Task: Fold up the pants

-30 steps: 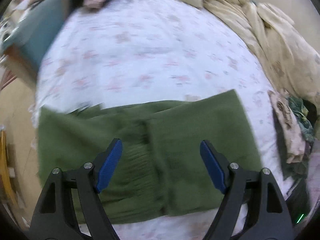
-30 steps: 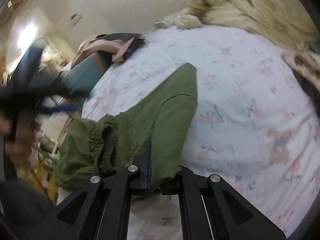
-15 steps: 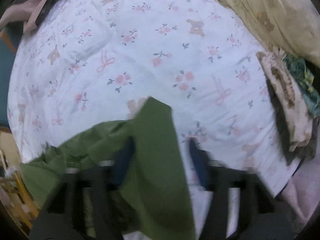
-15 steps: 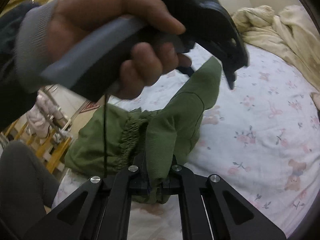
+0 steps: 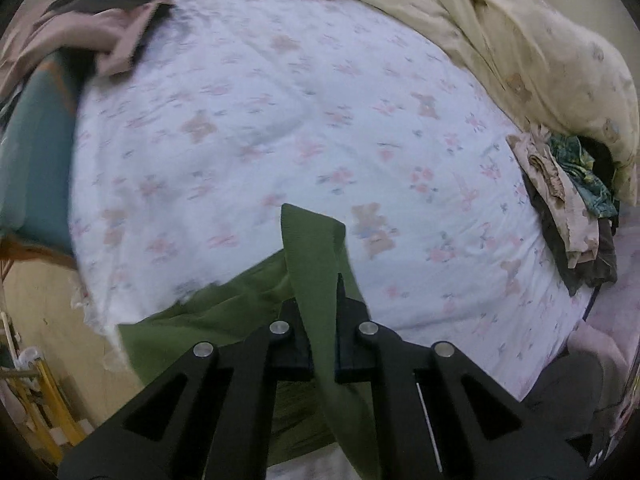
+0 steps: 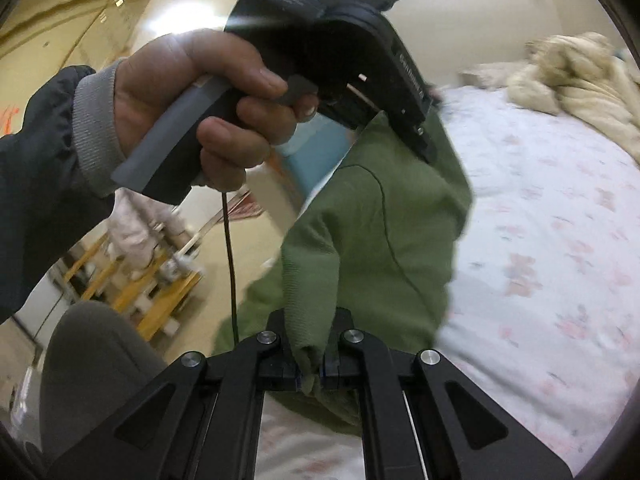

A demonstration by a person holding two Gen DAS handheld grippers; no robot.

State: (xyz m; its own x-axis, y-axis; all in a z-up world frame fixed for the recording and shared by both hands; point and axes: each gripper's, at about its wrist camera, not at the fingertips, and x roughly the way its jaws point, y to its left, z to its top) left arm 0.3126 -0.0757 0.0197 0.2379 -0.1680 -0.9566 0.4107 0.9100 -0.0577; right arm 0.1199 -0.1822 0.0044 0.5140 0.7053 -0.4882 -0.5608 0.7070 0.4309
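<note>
The green pants (image 5: 316, 264) hang lifted over the near edge of the flowered bed sheet (image 5: 280, 128). My left gripper (image 5: 322, 344) is shut on a fold of the green cloth, which rises between its fingers. My right gripper (image 6: 310, 356) is shut on another bunched edge of the pants (image 6: 380, 216). In the right wrist view the left gripper (image 6: 416, 140), held in a hand, pinches the top corner of the pants above the bed. The lower part of the pants is hidden behind the gripper bodies.
A cream duvet (image 5: 520, 40) is bunched at the far right of the bed. A pile of folded clothes (image 5: 568, 200) lies at the right edge. Pink and dark clothes (image 5: 100, 28) lie at the far left over a teal piece of furniture (image 5: 32, 152). Yellow wooden frames (image 6: 152, 288) stand on the floor.
My left gripper was open above the flat pants; it has shut on the cloth and lifted it. My right gripper stayed shut on the pants and rose with them.
</note>
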